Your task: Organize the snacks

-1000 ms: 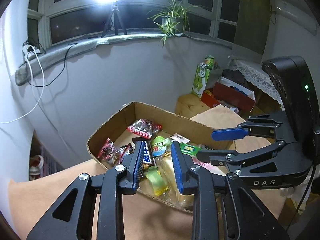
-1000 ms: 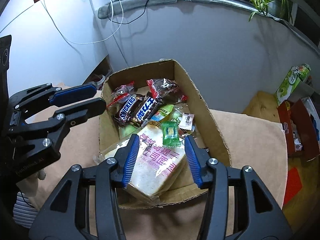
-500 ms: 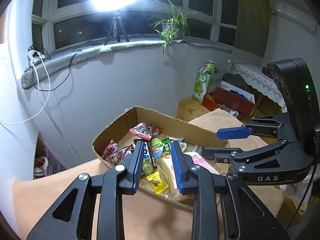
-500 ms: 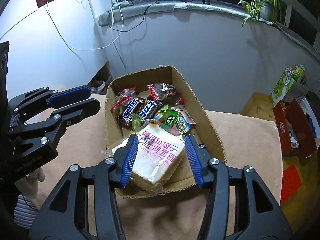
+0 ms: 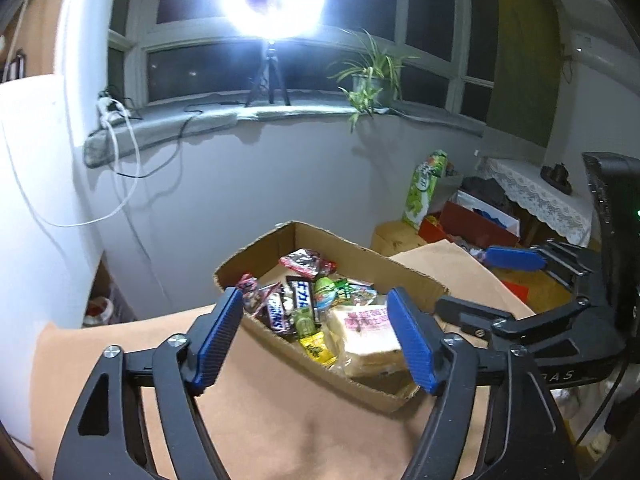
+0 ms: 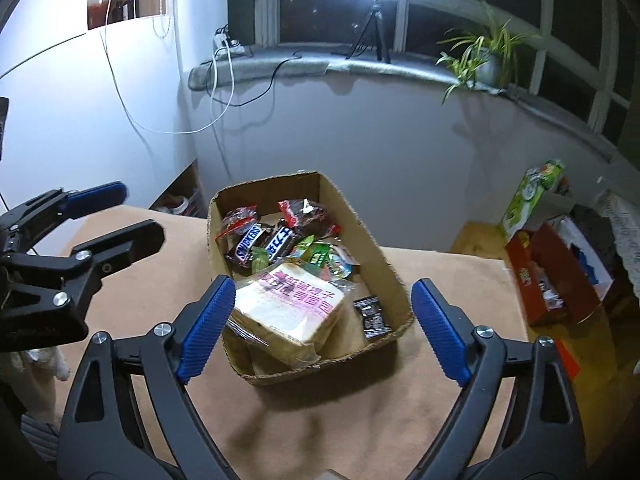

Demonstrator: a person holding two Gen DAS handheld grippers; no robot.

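Observation:
A cardboard box [image 6: 384,256] [image 5: 360,258] stands on the tan table and holds several snacks. A wrapped bread loaf [image 6: 294,304] [image 5: 368,332] lies at its near end, with Snickers bars [image 6: 248,242] [image 5: 276,310], green packets [image 6: 318,256] and red-wrapped sweets [image 6: 302,214] behind it. A small black packet [image 6: 374,316] lies beside the loaf. My right gripper [image 6: 320,332] is open and empty, above the near end of the box. My left gripper [image 5: 316,336] is open and empty, near the box's left side. Each gripper shows in the other's view [image 6: 100,216] [image 5: 480,280].
The table [image 6: 440,280] ends at the wall behind the box. On the floor to the right are a red box [image 6: 552,280], a green carton [image 6: 528,196] and a wooden crate [image 5: 396,236]. A ring light on a tripod [image 5: 272,40] and a plant [image 6: 484,60] stand on the windowsill.
Both grippers have opened wide and pulled up and back from the box. The bread loaf left the right gripper's jaws and now lies in the box.

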